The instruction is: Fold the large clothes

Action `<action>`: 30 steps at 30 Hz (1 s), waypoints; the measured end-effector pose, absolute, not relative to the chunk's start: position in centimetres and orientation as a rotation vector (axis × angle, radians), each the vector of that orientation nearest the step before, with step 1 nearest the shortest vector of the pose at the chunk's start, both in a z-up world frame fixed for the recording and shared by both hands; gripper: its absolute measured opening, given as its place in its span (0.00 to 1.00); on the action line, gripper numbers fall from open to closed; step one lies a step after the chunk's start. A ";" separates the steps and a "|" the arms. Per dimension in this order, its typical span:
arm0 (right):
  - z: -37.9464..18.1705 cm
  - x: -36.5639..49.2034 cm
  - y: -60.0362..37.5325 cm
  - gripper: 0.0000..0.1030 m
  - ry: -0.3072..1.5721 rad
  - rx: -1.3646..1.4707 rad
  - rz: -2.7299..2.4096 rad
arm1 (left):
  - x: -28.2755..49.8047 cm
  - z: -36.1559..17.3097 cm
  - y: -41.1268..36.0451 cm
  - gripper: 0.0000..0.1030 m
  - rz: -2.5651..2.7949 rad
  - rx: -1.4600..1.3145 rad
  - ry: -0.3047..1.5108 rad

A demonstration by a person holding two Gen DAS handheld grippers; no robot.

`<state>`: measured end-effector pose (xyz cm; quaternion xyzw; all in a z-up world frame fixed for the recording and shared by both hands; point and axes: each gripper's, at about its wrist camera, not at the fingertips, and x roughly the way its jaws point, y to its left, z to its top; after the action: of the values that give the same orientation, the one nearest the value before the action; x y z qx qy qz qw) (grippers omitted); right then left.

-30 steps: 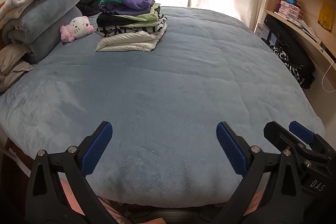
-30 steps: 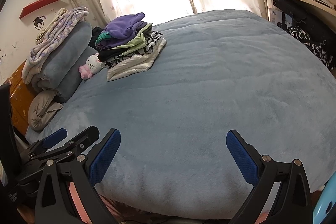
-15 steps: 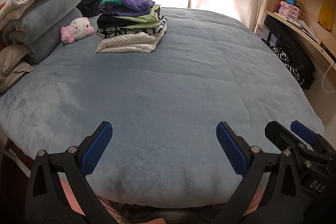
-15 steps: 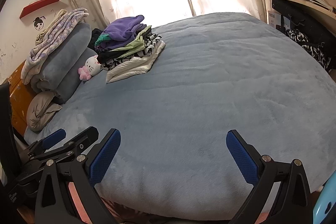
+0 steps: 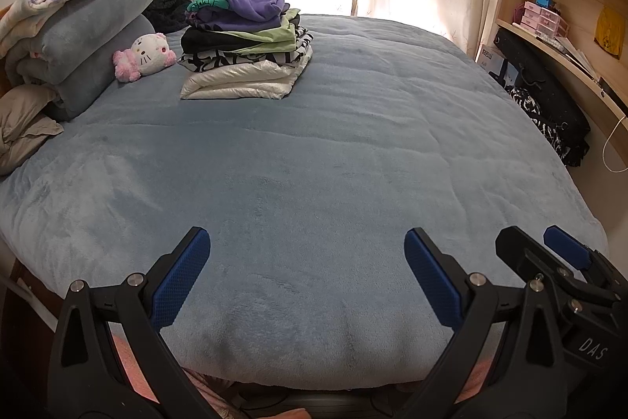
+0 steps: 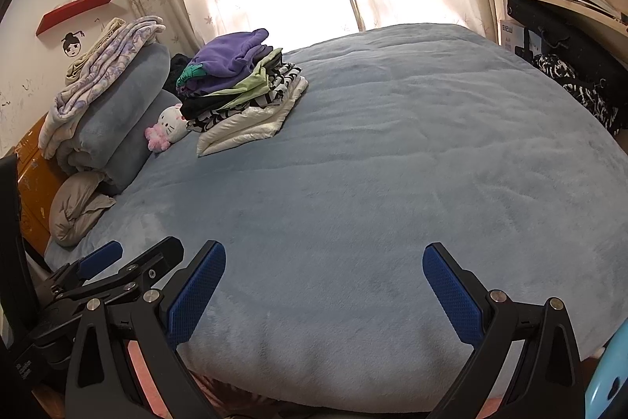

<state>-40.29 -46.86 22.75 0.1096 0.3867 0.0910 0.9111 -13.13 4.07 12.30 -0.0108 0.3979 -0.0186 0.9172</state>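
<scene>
The left gripper [image 5: 306,269] is spread wide and holds nothing, its blue pads [image 5: 178,279] poised above the near edge of the blue blanket [image 5: 333,152]. The right gripper [image 6: 324,285] is equally wide and empty, just beside the left one, which shows at the lower left of the right wrist view. Far ahead and to the left of both sits the stack of folded clothes [image 5: 245,46], a purple garment [image 5: 251,0] on top and a white one [image 5: 243,81] at the bottom. The stack's long side runs across the view. A plush cat [image 5: 143,55] lies just left of the stack, beside rolled bedding [image 5: 82,30]. Nothing lies between the grippers and the stack.
</scene>
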 end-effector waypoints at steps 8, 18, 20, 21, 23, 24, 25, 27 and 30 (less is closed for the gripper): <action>22.7 -39.8 -46.0 0.99 0.799 0.228 0.175 | -12.9 12.1 4.1 0.96 -0.037 -0.021 0.824; 22.1 -39.3 -45.3 0.99 0.802 0.229 0.168 | -12.8 11.4 3.7 0.96 -0.033 -0.023 0.834; 22.2 -39.4 -45.3 0.99 0.804 0.230 0.168 | -12.8 11.4 3.7 0.96 -0.033 -0.022 0.834; 22.0 -39.5 -45.1 0.99 0.805 0.230 0.166 | -12.7 11.4 3.7 0.96 -0.034 -0.022 0.836; 21.7 -39.4 -44.5 0.99 0.808 0.231 0.163 | -12.8 11.3 3.7 0.96 -0.033 -0.024 0.839; 21.5 -39.6 -44.1 0.99 0.808 0.231 0.160 | -12.8 11.3 3.7 0.96 -0.032 -0.025 0.841; 21.4 -39.5 -43.9 0.99 0.808 0.231 0.158 | -12.8 11.2 3.7 0.96 -0.032 -0.025 0.842; 21.3 -39.4 -43.8 0.99 0.808 0.231 0.159 | -12.8 11.2 3.7 0.96 -0.031 -0.026 0.841; 21.4 -39.7 -43.6 0.99 0.808 0.232 0.156 | -12.7 11.2 3.7 0.95 -0.031 -0.024 0.840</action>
<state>-39.66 -43.64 21.36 0.1127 0.3919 0.0758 0.9099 -12.73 3.72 11.18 -0.0119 0.4078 -0.0151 0.9129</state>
